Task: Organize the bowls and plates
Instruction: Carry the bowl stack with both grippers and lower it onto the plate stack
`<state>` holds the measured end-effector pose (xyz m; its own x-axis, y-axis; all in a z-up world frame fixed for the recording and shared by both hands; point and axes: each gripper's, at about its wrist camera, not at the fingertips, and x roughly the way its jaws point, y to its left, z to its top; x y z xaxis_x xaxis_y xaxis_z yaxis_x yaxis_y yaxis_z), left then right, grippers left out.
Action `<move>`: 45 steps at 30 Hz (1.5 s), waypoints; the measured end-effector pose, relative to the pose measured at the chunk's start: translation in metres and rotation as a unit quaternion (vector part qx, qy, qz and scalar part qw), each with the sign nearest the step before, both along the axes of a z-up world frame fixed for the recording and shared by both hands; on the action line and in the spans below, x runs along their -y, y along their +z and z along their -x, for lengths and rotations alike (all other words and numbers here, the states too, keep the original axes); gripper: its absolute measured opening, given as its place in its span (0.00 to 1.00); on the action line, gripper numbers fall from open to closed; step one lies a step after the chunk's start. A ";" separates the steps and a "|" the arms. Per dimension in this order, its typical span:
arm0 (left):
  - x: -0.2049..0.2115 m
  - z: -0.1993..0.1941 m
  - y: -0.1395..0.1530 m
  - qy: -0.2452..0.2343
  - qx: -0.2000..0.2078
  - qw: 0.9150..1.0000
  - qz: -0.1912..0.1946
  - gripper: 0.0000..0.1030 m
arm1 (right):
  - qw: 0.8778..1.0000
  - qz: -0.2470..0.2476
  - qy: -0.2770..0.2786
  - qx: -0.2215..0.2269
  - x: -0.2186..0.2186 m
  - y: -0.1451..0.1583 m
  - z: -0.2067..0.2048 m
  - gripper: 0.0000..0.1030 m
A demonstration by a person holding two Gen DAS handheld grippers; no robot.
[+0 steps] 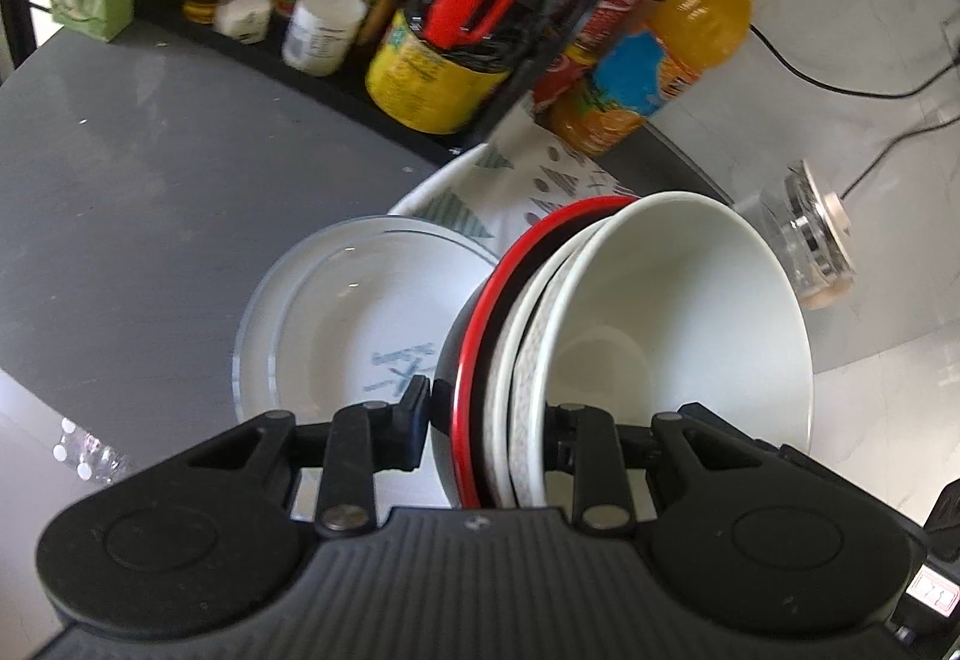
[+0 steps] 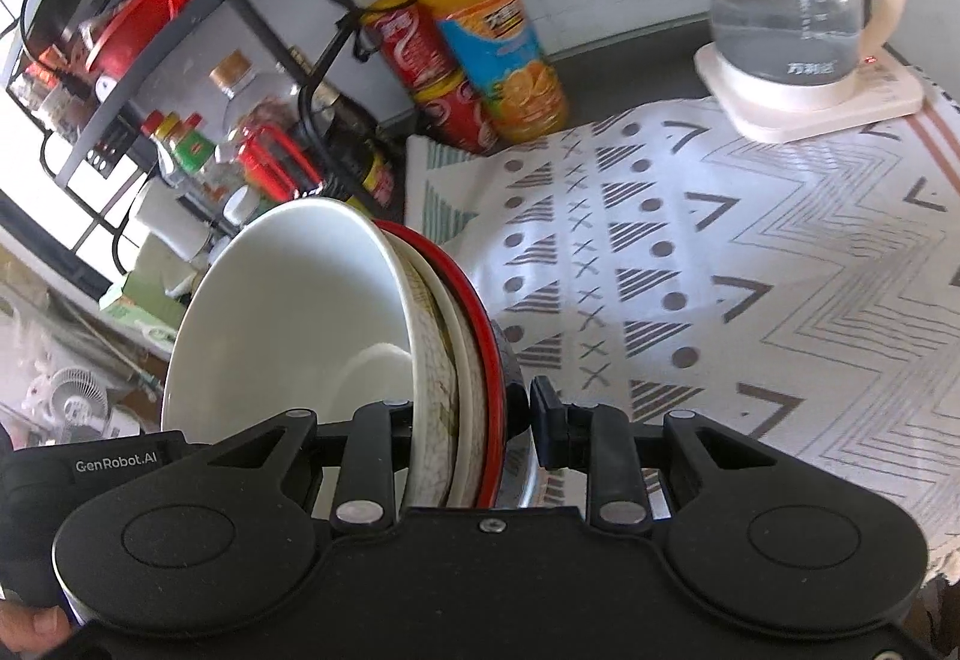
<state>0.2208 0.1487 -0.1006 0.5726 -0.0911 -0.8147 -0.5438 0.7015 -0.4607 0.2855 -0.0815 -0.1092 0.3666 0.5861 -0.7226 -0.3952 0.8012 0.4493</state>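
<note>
Both my claws — left claw [image 1: 489,420] and right claw [image 2: 471,423] — are clamped on opposite rims of the nested bowls [image 1: 630,336], sharing their weight above the plates [image 1: 360,312] on the table [image 1: 120,192].

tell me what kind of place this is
Most likely a home kitchen counter. A black rack holds sauce and seasoning bottles, a glass electric kettle stands on a patterned cloth, and both grippers clamp a stack of nested bowls.

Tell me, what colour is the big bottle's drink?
Orange, in the big bottle; it shows best in the right wrist view.
</note>
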 end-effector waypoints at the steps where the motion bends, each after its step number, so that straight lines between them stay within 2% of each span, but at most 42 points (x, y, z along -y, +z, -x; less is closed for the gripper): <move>1: -0.003 0.001 -0.001 0.003 -0.002 1.000 0.001 0.27 | 1.000 0.001 0.003 -0.003 -0.004 -0.002 0.000 0.26; 20: -0.044 0.000 -0.038 0.051 -0.041 0.998 0.025 0.27 | 0.998 0.026 0.035 -0.047 -0.052 -0.034 -0.013 0.26; 36: -0.052 -0.010 -0.058 0.053 -0.061 0.996 0.030 0.28 | 0.996 0.038 0.026 -0.071 -0.064 -0.053 -0.023 0.26; 42: -0.051 -0.013 -0.058 0.054 -0.057 0.997 0.022 0.28 | 0.996 0.035 0.022 -0.075 -0.064 -0.057 -0.025 0.26; 45: -0.053 -0.012 -0.058 0.057 -0.060 0.996 0.027 0.28 | 0.996 0.027 0.021 -0.081 -0.064 -0.058 -0.027 0.29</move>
